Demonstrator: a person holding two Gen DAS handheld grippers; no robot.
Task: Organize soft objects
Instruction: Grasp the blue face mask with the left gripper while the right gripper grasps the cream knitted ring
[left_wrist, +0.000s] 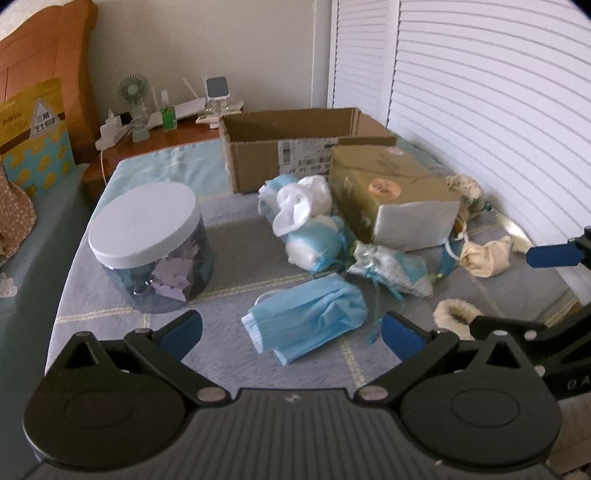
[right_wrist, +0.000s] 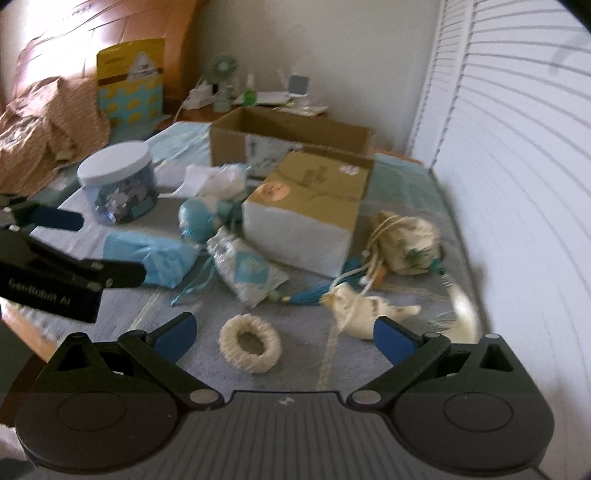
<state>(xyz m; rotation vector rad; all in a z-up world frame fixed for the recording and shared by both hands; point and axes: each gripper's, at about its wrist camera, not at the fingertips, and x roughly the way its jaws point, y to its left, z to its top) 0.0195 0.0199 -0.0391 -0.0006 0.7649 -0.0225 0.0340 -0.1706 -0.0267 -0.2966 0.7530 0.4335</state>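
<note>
Both the left gripper and right gripper were held spread, empty. Soft items, including the face mask and fluffy ring, lay scattered on the bed before the cardboard box; sorting judged barely begun.

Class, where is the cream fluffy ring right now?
The cream fluffy ring lies on the bed cover, low and central in the right wrist view, between the open right gripper's fingers, near the cream pouch.

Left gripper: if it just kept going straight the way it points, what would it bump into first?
Probably the crumpled blue face mask, lying between the open fingers of the left gripper. Depth is hard to judge.
</note>
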